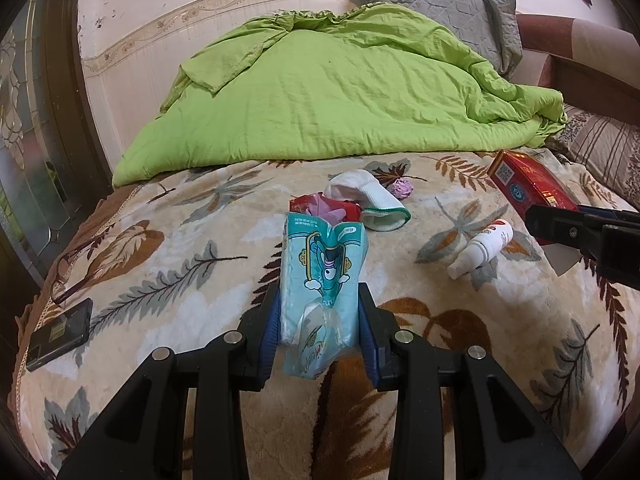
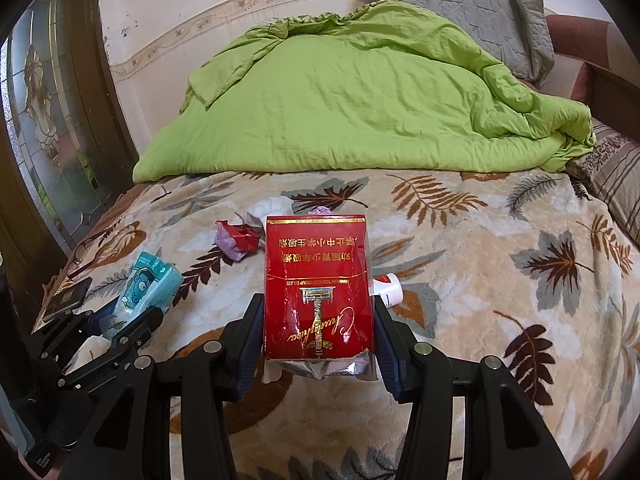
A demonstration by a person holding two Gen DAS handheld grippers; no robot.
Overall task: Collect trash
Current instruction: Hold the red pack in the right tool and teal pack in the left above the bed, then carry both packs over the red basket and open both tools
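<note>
Two pieces of trash are in your grip: your left gripper (image 1: 320, 320) has its fingers (image 1: 269, 332) pressed on both sides of a crumpled teal tissue packet (image 1: 322, 276), which stands up between them above the bed, and your right gripper (image 2: 318, 332) has its fingers (image 2: 249, 344) clamped on a red cigarette pack (image 2: 318, 284) with torn foil hanging from its near end. Ahead of your left fingers, more trash lies on the leaf-patterned blanket (image 1: 180, 240): a red and pink crumpled wrapper (image 1: 328, 205), a white sock (image 1: 370, 200) just beyond it, and a small purple wad (image 1: 402, 188) past the sock. To the right of those fingers a white spray bottle (image 1: 482, 248) lies on its side. Off to their left, near the bed's edge, rest a black phone (image 1: 60, 334) and a pair of glasses (image 1: 76, 264). Far beyond both grippers a green quilt (image 2: 360, 100) is heaped against the wall, with a grey pillow (image 2: 460, 12) behind it.
</note>
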